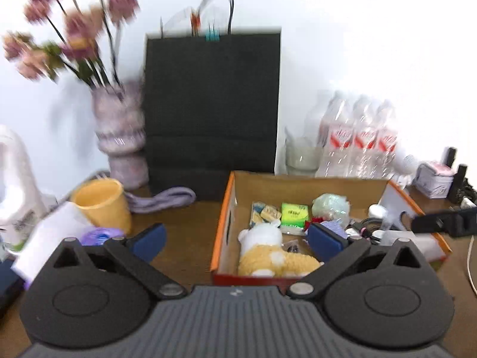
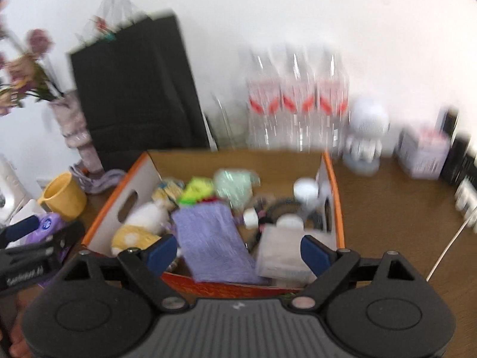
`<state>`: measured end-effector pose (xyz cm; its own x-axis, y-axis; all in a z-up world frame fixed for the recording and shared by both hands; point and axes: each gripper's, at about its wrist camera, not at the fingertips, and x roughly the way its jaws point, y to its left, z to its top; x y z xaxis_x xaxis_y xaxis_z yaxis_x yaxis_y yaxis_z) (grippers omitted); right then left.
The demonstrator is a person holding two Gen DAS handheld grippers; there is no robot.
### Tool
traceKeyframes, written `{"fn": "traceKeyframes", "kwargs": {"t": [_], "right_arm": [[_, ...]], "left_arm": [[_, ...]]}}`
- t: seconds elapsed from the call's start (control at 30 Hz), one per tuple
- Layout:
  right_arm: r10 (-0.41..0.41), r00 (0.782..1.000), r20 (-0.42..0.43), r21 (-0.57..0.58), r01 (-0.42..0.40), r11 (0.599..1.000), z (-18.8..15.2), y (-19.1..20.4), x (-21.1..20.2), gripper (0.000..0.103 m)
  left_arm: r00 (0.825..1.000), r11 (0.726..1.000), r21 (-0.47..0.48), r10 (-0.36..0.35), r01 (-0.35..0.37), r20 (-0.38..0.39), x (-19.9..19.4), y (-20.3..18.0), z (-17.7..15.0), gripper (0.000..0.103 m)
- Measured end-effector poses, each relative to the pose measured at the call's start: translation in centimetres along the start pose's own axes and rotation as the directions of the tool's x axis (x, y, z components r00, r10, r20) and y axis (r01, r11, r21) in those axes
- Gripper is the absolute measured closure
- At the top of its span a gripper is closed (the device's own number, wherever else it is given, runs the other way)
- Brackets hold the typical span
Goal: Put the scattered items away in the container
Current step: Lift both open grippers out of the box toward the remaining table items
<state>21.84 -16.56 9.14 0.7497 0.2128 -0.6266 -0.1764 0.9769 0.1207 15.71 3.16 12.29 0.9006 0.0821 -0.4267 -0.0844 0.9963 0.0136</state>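
- In the cardboard box [image 1: 310, 183] lie a plush toy [image 1: 268, 253] and a purple cloth [image 2: 213, 238].
- Left gripper [image 1: 235, 238]: jaws wide apart, holding nothing.
- Right gripper [image 2: 235, 253]: jaws apart, empty, above the box.
- A yellow cup [image 1: 103, 204] stands outside, left of the box.

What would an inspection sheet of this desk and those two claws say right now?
Surface: brown wooden table.
Job's things: orange-edged cardboard box holds a plush toy, green packet, purple cloth.
Clutter: yellow cup and purple round item lie outside the box.
Grippers: left claw open, empty; right claw open, empty, over the box.
Cables: white cable on the table; black cord in the box.
Surroundings: black paper bag, flower vase, water bottles, white wall.
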Motion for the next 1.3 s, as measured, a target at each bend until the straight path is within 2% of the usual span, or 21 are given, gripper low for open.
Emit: {"fn": "traceKeyframes", "kwargs": {"t": [0.07,0.13,0.23,0.33,0.43,0.53,0.63,0.7,0.83,1.0,1.07,1.13,1.17,1.2,1.23,1.27,1.3], "right_arm": [[-0.009,0.990,0.140,-0.049,0.016,0.999,-2.0,1.5,-2.8,0.013],[0.013,0.968,0.252,-0.072,0.006,0.997,-4.3,2.4,-5.2,0.008],[0.053,0.931,0.360,-0.068,-0.031,0.997,-8.4,3.3,-7.9,0.006],[0.061,0.924,0.378,-0.080,-0.032,0.996,-11.9,3.8,-9.4,0.006],[0.027,0.939,0.343,-0.024,-0.020,1.000,-15.8,3.3,-10.4,0.006],[0.011,0.969,0.248,0.040,-0.022,0.999,-19.0,2.2,-10.3,0.006],[-0.038,0.985,0.166,0.055,0.029,0.998,-20.5,1.2,-9.6,0.006],[-0.079,0.987,0.143,0.080,0.068,0.995,-20.6,0.2,-9.1,0.006],[-0.132,0.985,0.110,0.127,0.117,0.985,-19.8,-2.4,-8.3,0.009],[-0.139,0.986,0.093,0.101,0.129,0.986,-18.0,-4.7,-6.8,0.018],[-0.136,0.985,0.104,0.080,0.128,0.989,-16.7,-5.3,-5.4,0.027],[-0.156,0.983,0.101,0.067,0.150,0.986,-14.9,-6.0,-3.5,0.031],[-0.162,0.982,0.101,0.046,0.158,0.986,-14.0,-6.3,-2.4,0.038],[-0.168,0.981,0.099,0.030,0.166,0.986,-13.3,-6.7,-1.4,0.042],[-0.181,0.980,0.082,0.022,0.180,0.983,-12.7,-7.0,-0.4,0.051],[-0.189,0.980,0.063,0.019,0.188,0.982,-12.4,-7.4,0.5,0.058],[-0.192,0.980,0.049,0.026,0.191,0.981,-12.1,-7.9,1.2,0.060]], "left_arm": [[0.996,1.000,-0.004,0.007,-0.007,0.088,-3.2,0.2,-1.7,0.000],[0.985,1.000,0.000,-0.002,0.002,0.171,-6.2,0.4,-3.9,0.000],[0.984,1.000,0.026,0.000,-0.005,0.177,-8.4,0.4,-6.5,0.000],[0.987,1.000,-0.009,0.004,-0.003,0.161,-10.5,1.1,-8.8,0.000],[0.992,0.998,-0.052,-0.011,0.018,0.125,-12.1,1.9,-11.1,0.000],[0.997,0.998,-0.054,-0.033,0.037,0.070,-12.7,2.1,-12.9,0.000],[0.998,0.998,-0.030,-0.055,0.055,0.030,-12.4,1.5,-13.7,0.000],[0.998,0.998,-0.018,-0.059,0.059,0.016,-12.1,1.2,-14.0,0.000],[0.994,0.994,-0.012,-0.111,0.111,-0.012,-11.5,0.5,-14.1,0.000],[0.980,0.981,0.031,-0.192,0.194,-0.050,-9.8,-2.0,-13.4,0.000],[0.972,0.970,0.063,-0.230,0.234,-0.055,-8.5,-3.4,-12.6,0.001],[0.964,0.962,0.077,-0.258,0.263,-0.071,-7.1,-4.7,-11.8,0.005],[0.959,0.958,0.074,-0.271,0.277,-0.080,-6.4,-5.2,-11.5,0.008],[0.953,0.953,0.068,-0.289,0.295,-0.087,-5.7,-5.7,-11.1,0.015],[0.944,0.945,0.061,-0.316,0.323,-0.097,-4.8,-6.2,-10.8,0.022],[0.936,0.937,0.060,-0.336,0.344,-0.108,-4.1,-6.7,-10.5,0.023],[0.929,0.932,0.064,-0.349,0.358,-0.120,-3.4,-7.3,-10.4,0.024]]}}
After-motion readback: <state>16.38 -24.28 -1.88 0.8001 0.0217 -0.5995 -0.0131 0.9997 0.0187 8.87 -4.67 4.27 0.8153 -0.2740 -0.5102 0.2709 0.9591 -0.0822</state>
